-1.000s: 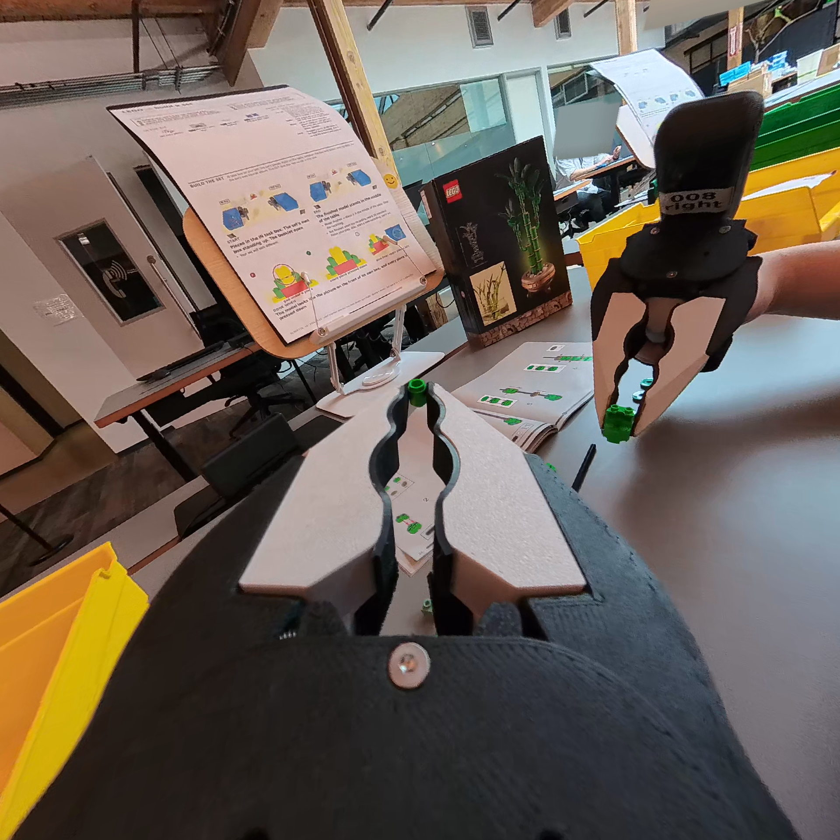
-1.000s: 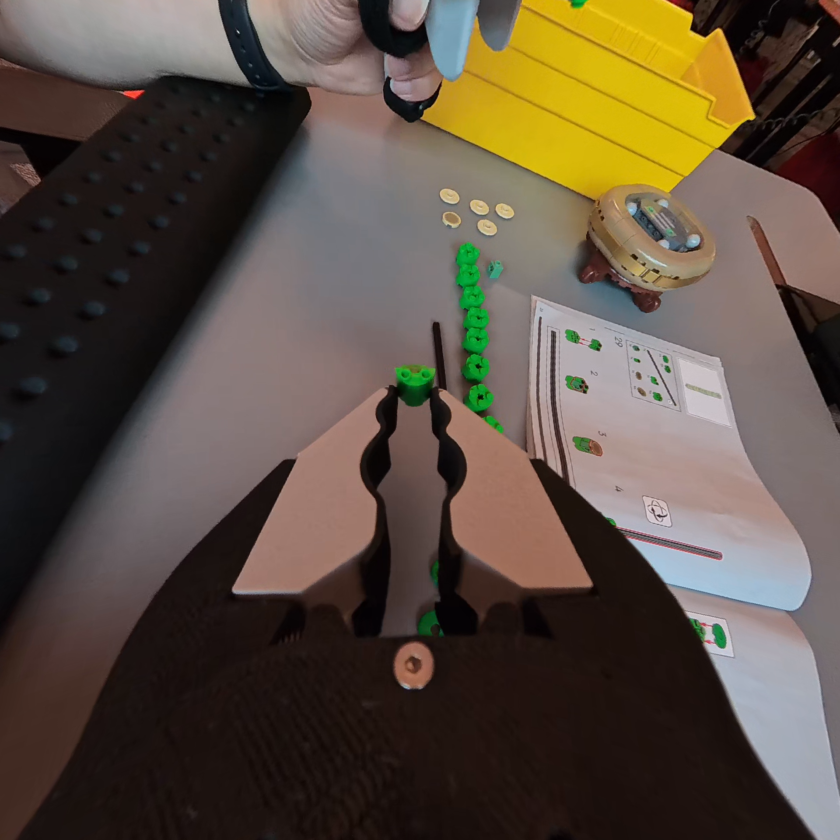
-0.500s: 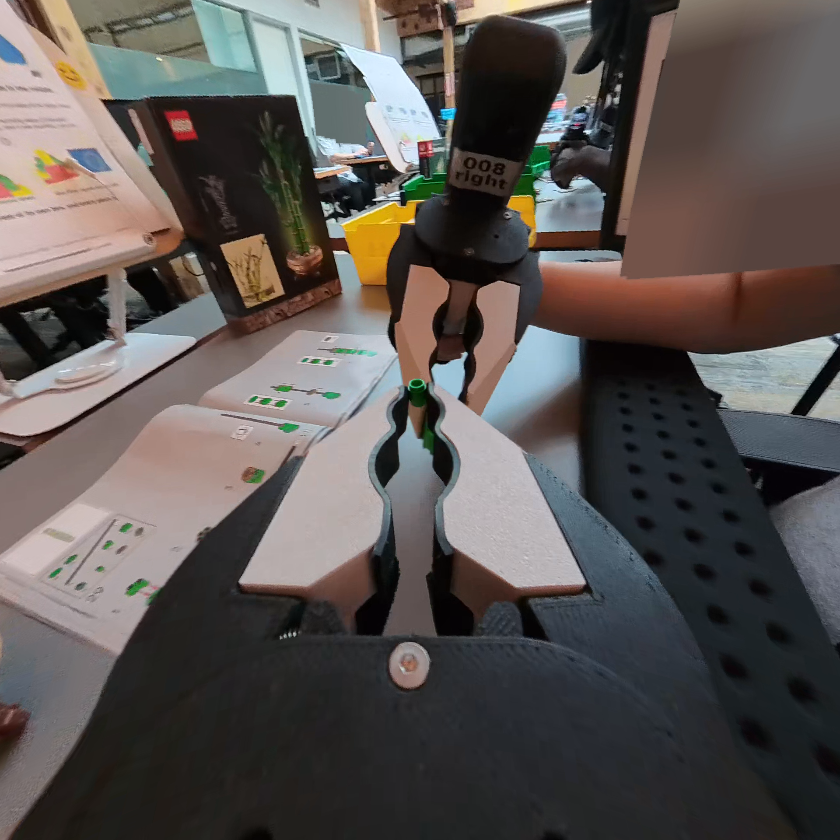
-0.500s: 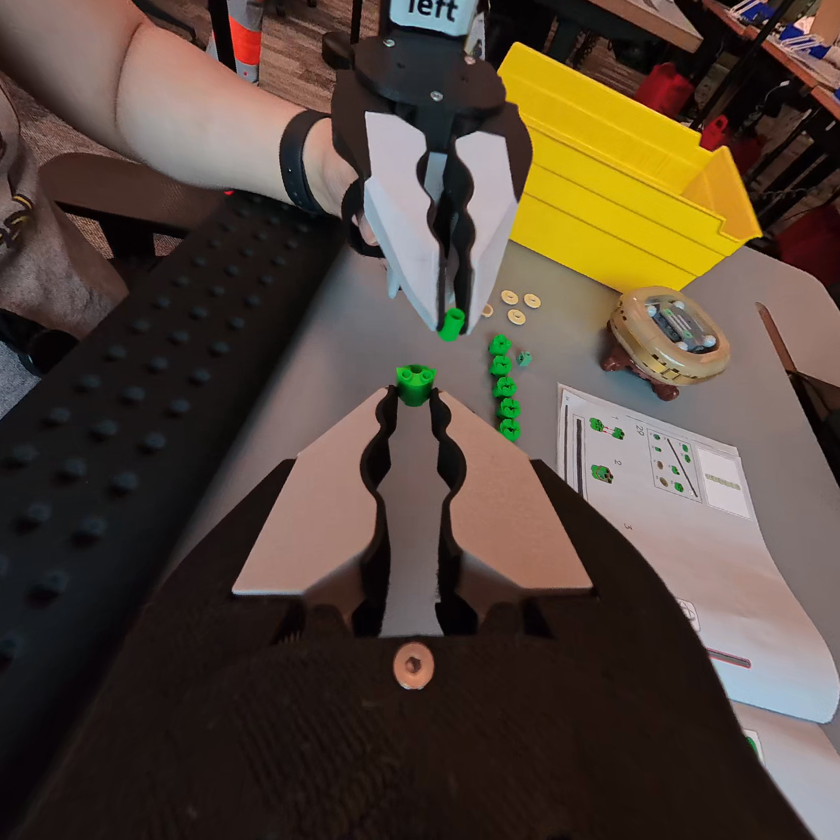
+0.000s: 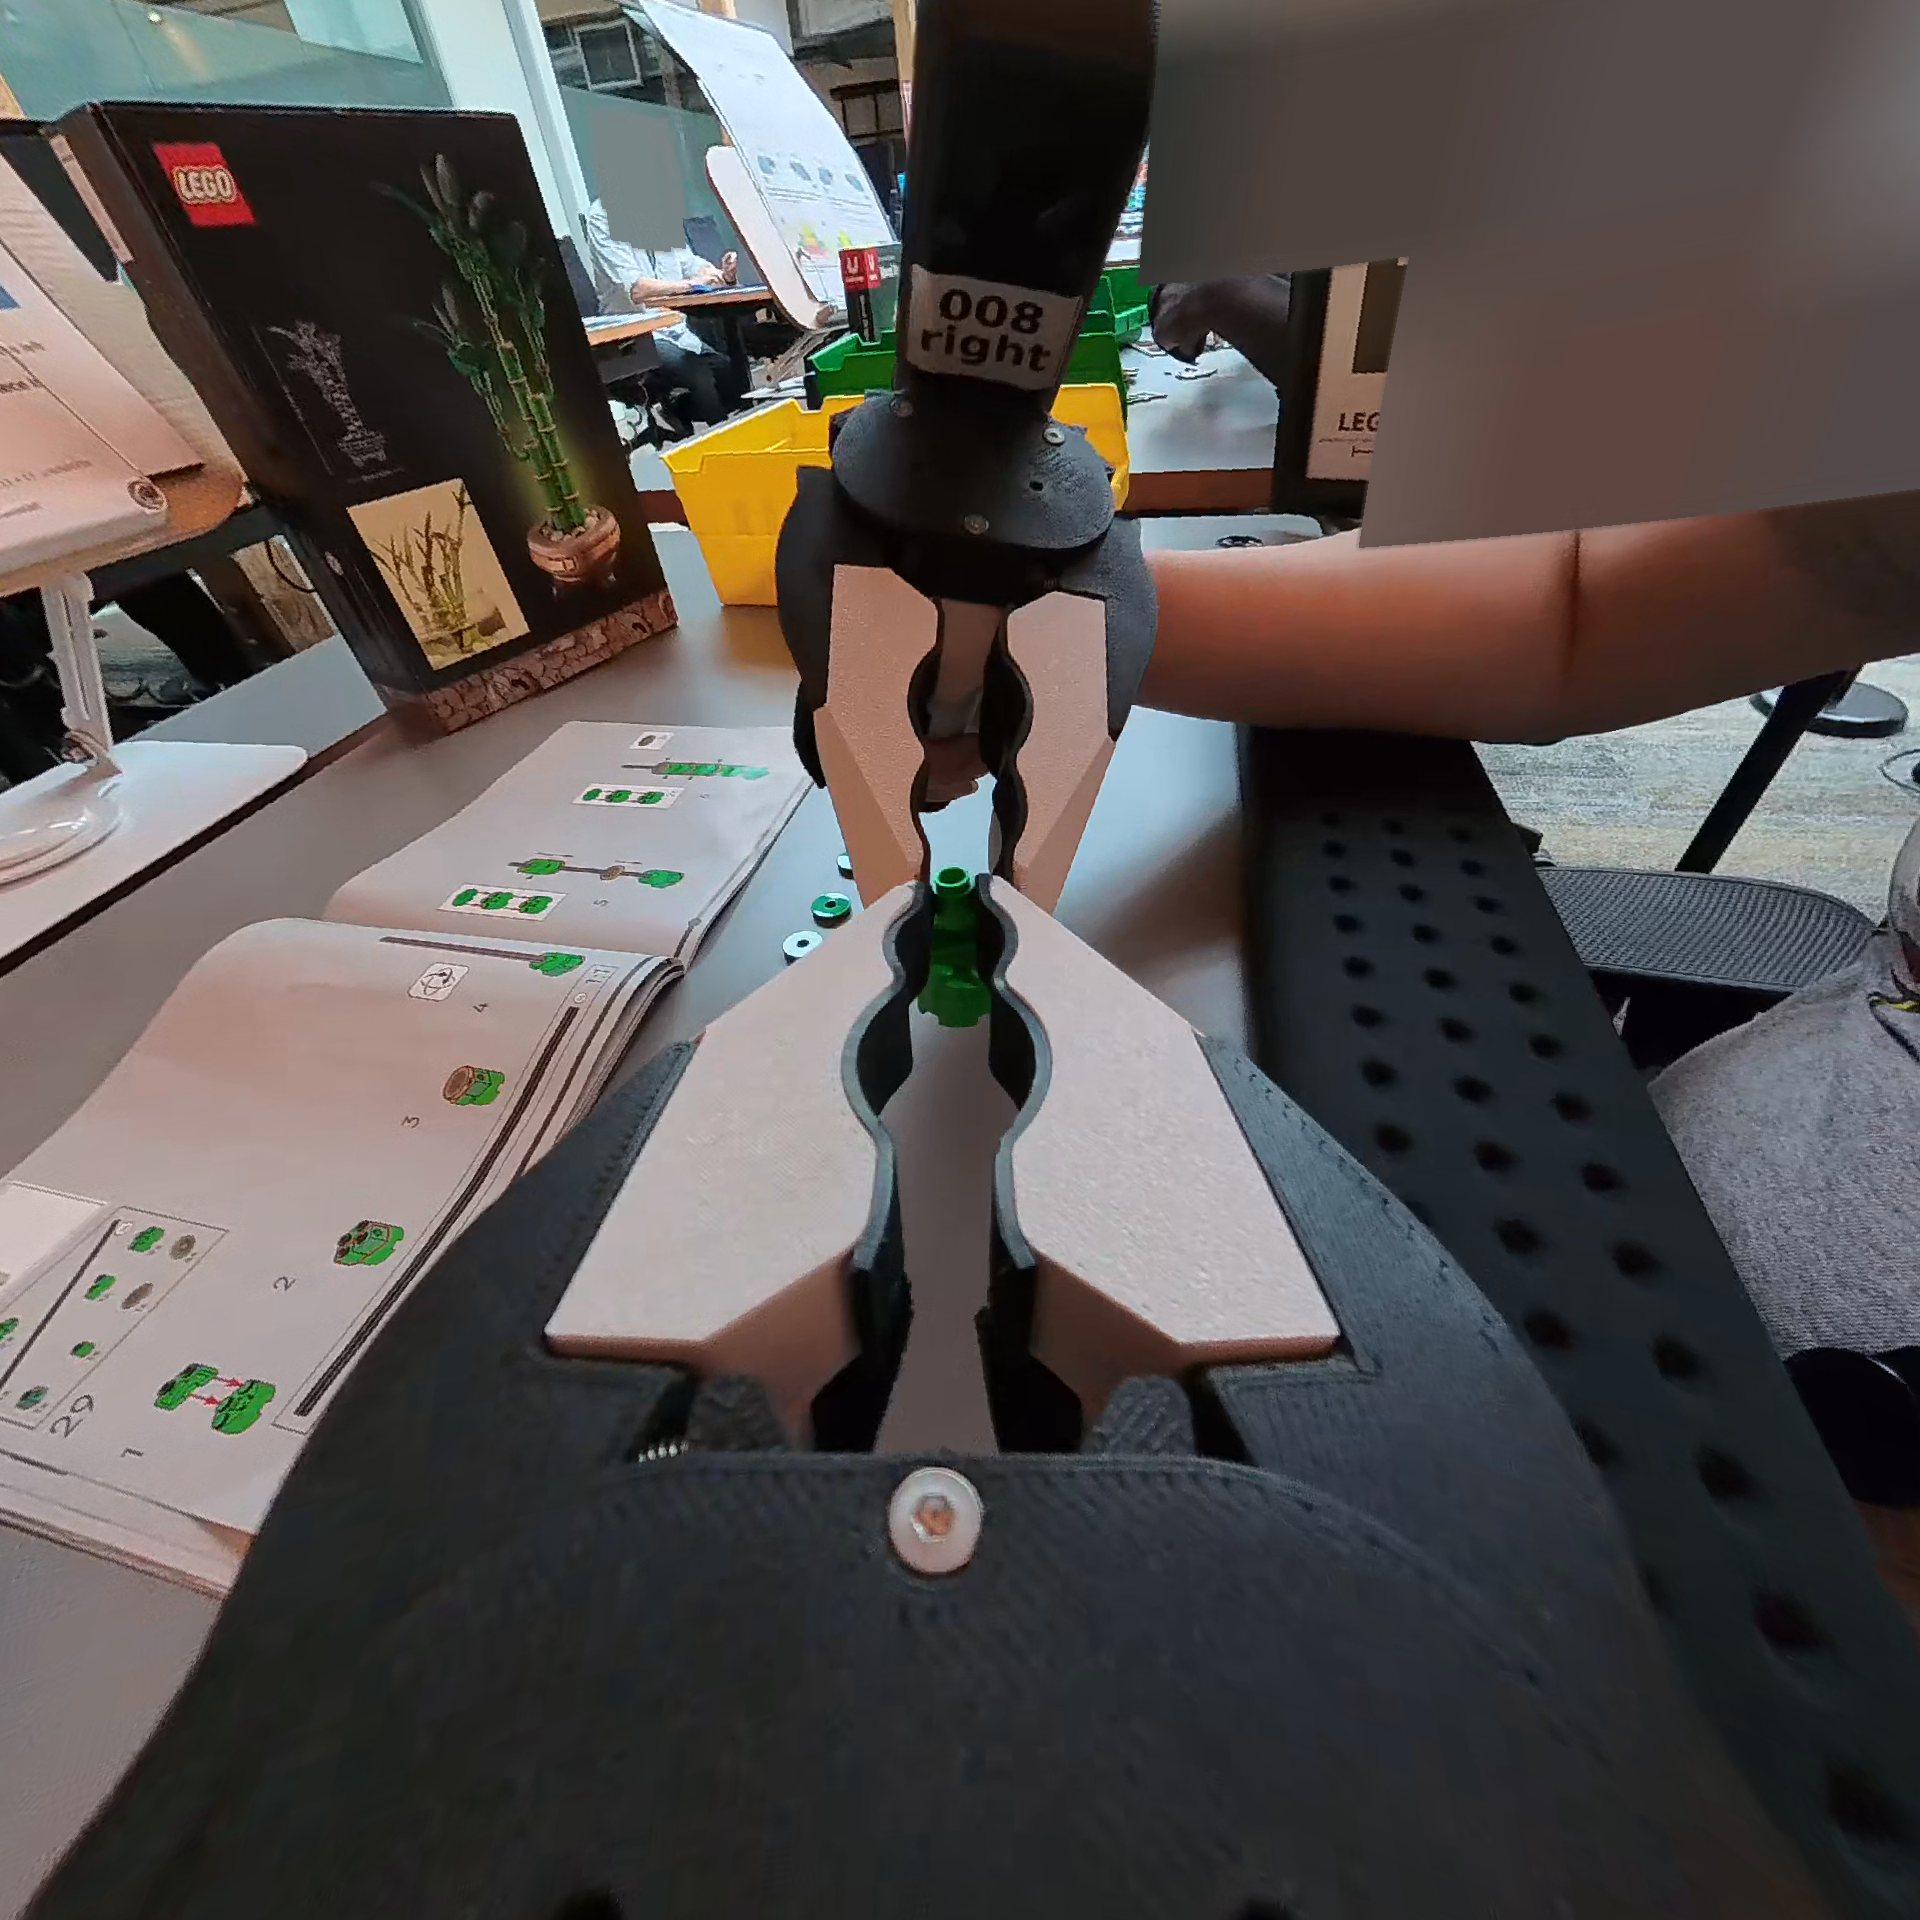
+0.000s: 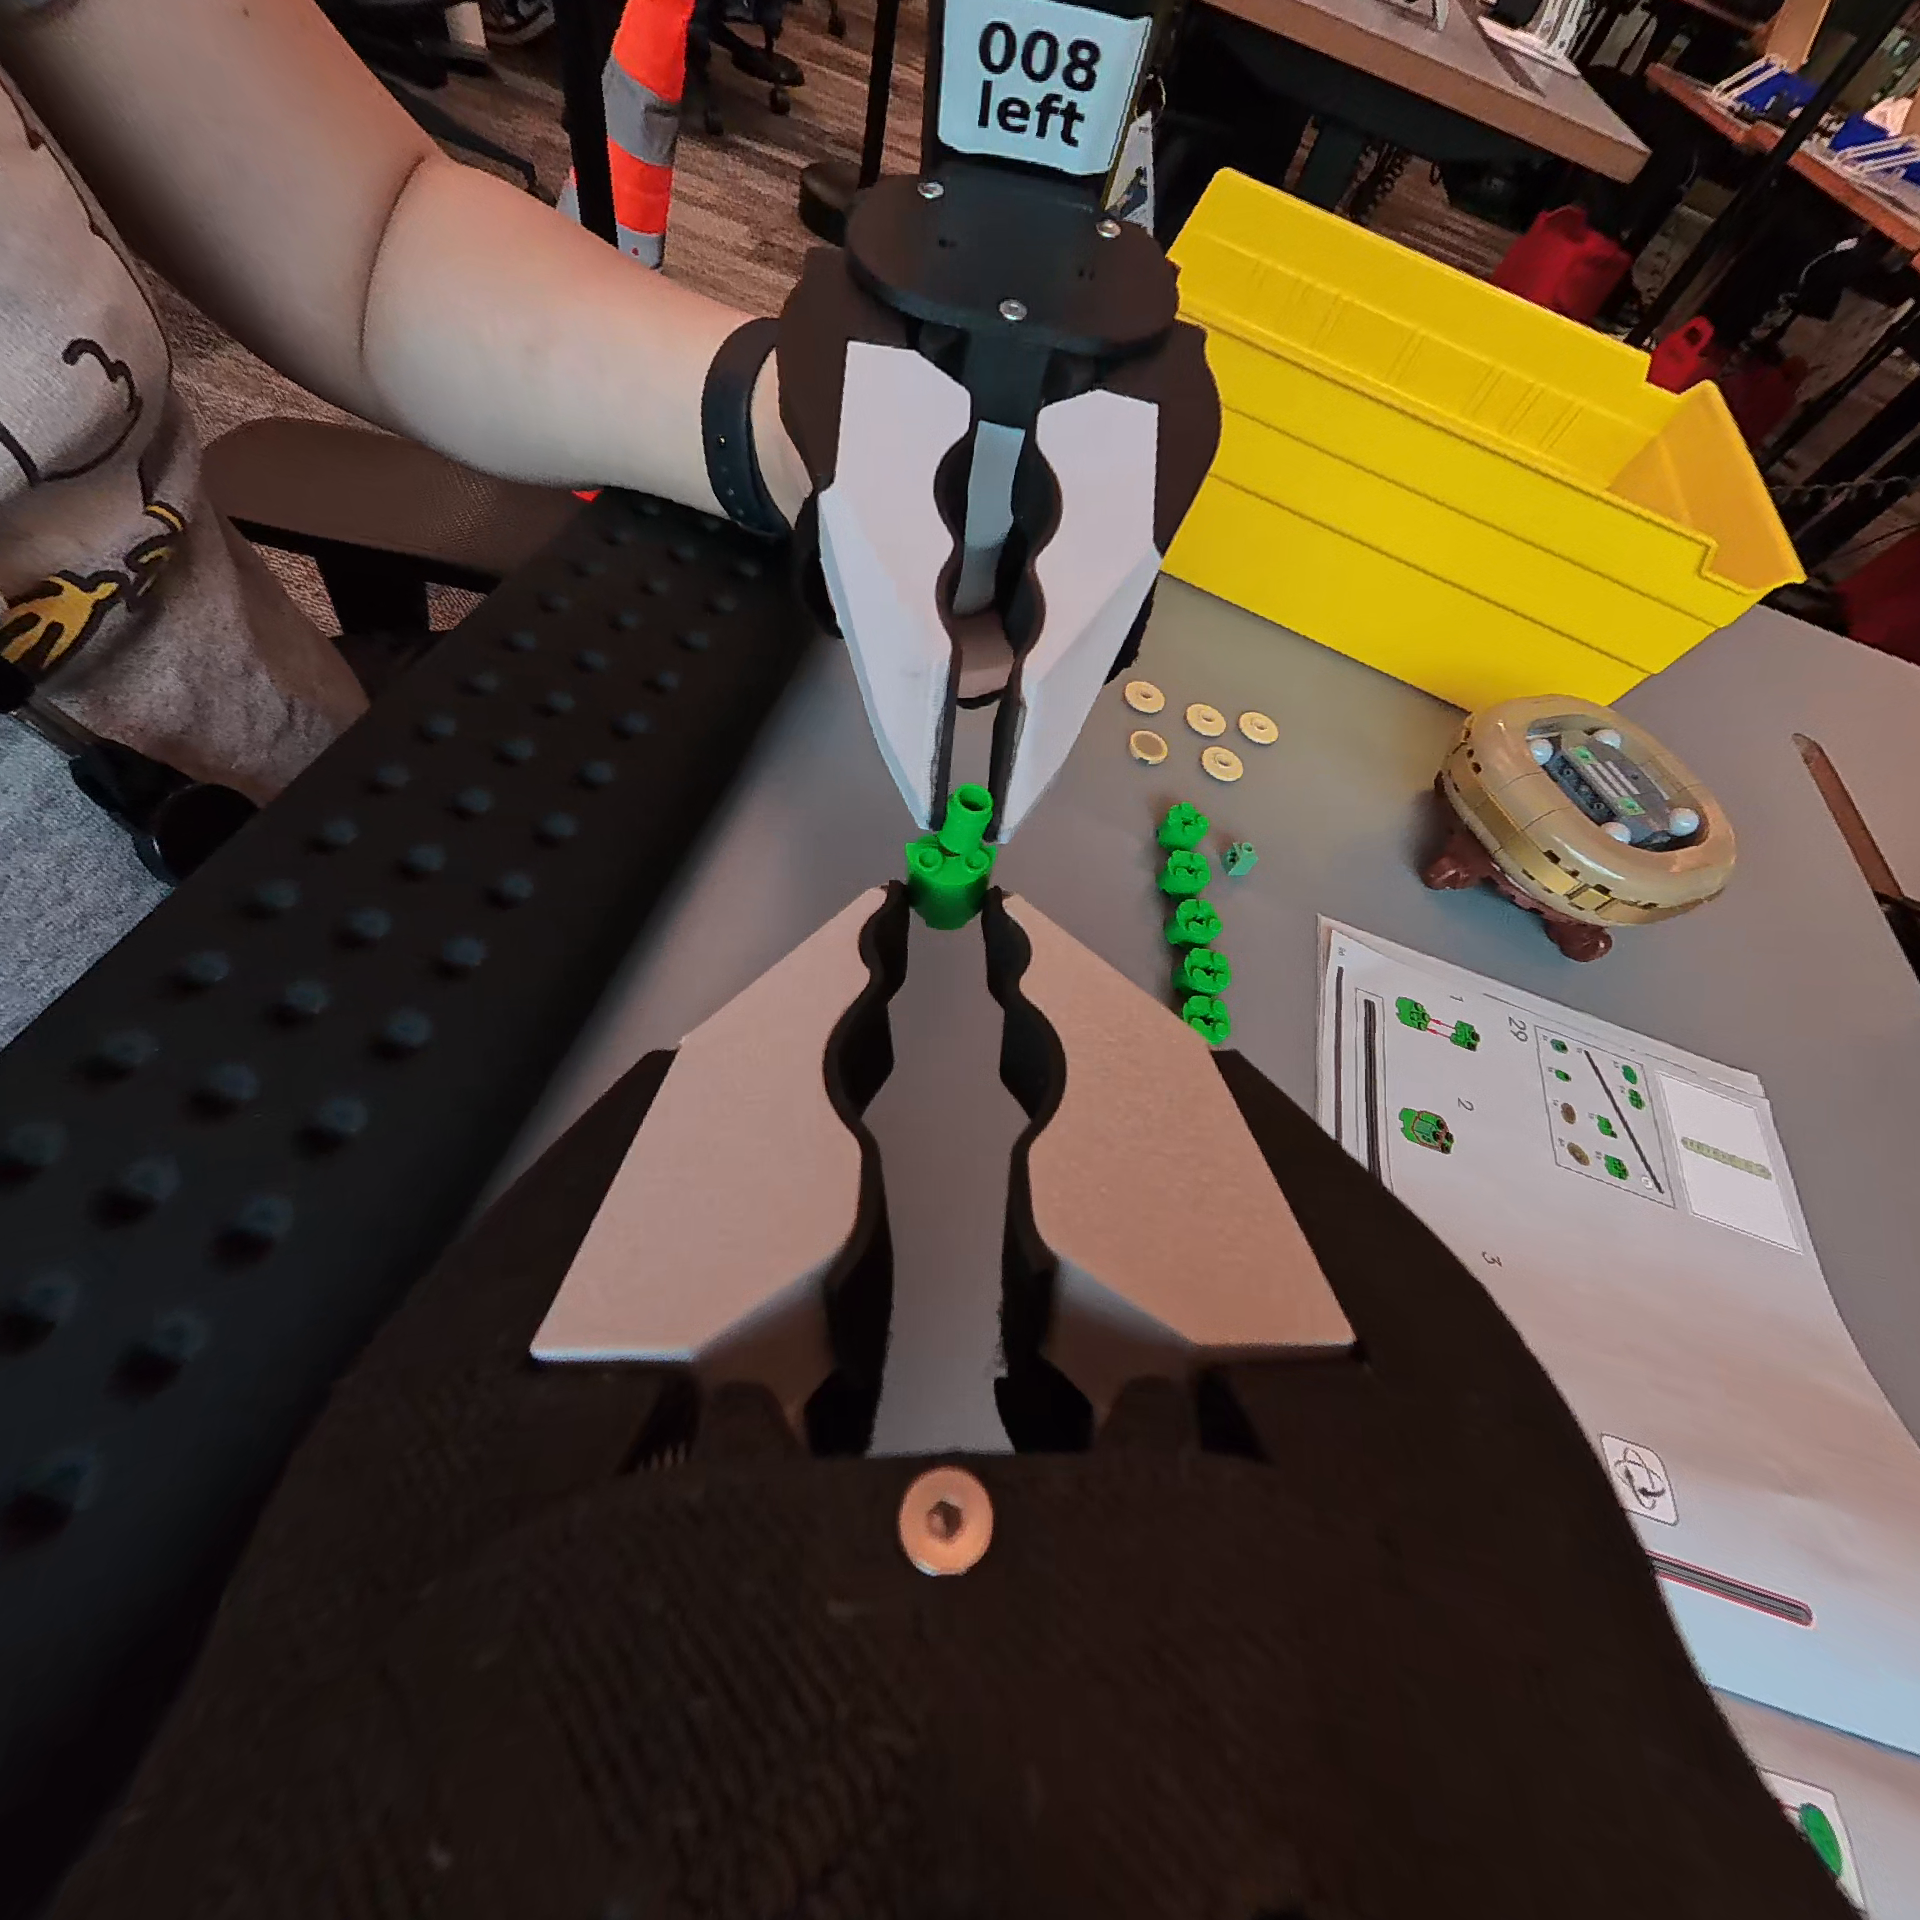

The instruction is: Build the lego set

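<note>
Above the near edge of the grey table [image 6: 727,831], the two grippers have closed the gap that stood between them half a second ago, and their tips now meet. The left gripper [image 5: 951,899] is clamped on a small green peg [image 6: 971,814]; the right gripper [image 6: 943,906] is clamped on a round green studded brick [image 6: 943,883]. The peg, apart from the brick before, now touches its top among the studs, tilted slightly.

To the right in the right wrist view lie a row of five green round bricks [image 6: 1195,925], a tiny teal piece [image 6: 1240,858] just beside them, and five tan round plates [image 6: 1205,727] farther back. Beyond these stand a tan and brown pot base [image 6: 1584,821] and a yellow bin [image 6: 1455,457]. The open instruction booklet [image 5: 395,1049] lies well apart from the joined pieces, and the black set box [image 5: 384,416] stands upright behind it.

A black studded mat [image 6: 343,935] runs along the table's near edge, just beside the grippers. Bare table shows between the grippers and the brick row.
</note>
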